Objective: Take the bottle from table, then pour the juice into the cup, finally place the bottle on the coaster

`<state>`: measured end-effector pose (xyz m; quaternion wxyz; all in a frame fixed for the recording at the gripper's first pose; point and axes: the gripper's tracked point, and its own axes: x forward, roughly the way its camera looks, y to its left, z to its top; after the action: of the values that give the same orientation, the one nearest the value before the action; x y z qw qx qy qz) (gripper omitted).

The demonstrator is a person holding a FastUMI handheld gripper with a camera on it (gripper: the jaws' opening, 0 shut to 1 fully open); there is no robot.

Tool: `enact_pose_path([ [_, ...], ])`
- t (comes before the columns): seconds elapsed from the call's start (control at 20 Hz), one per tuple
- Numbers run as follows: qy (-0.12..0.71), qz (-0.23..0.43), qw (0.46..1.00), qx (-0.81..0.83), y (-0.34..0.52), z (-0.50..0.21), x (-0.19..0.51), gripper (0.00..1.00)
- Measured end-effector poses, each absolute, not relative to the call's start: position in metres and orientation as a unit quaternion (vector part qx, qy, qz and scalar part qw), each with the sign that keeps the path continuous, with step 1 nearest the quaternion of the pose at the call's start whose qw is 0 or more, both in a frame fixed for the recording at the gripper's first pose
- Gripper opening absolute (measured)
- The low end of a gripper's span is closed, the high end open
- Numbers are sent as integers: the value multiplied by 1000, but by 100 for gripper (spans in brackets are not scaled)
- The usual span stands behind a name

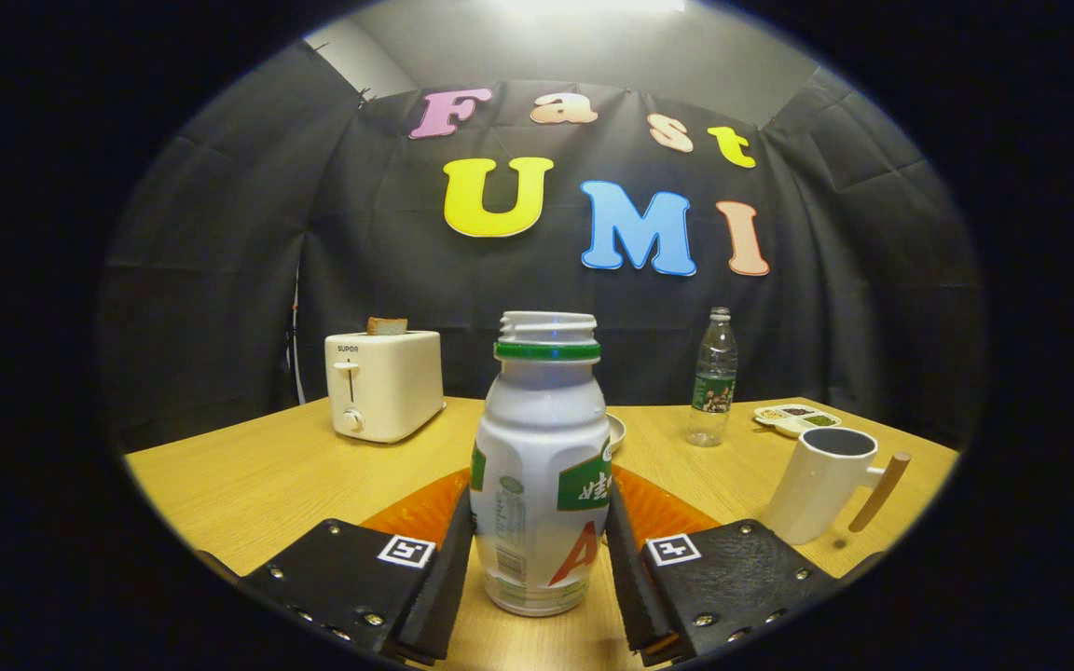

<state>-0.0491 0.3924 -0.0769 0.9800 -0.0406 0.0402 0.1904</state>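
On the left of the wooden desk sits a cream toaster with a slice of bread sticking out of the top. In the middle, the white bottle with a green ring and no cap stands straight up on the desk, its open mouth pointing at the ceiling, and the gripper squeezes it from both sides, just in front of the orange coaster. Farther right are a clear water bottle, a small snack tray and the white cup with a wooden handle.
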Motion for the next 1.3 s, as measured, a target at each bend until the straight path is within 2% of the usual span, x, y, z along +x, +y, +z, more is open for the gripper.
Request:
enact_pose_path([
  [0.55,61,185,977,92,363,-47,-33,67],
  [1.0,105,203,949,217,351,-42,-20,67],
  [1.3,110,192,925,308,335,-39,-8,67],
])
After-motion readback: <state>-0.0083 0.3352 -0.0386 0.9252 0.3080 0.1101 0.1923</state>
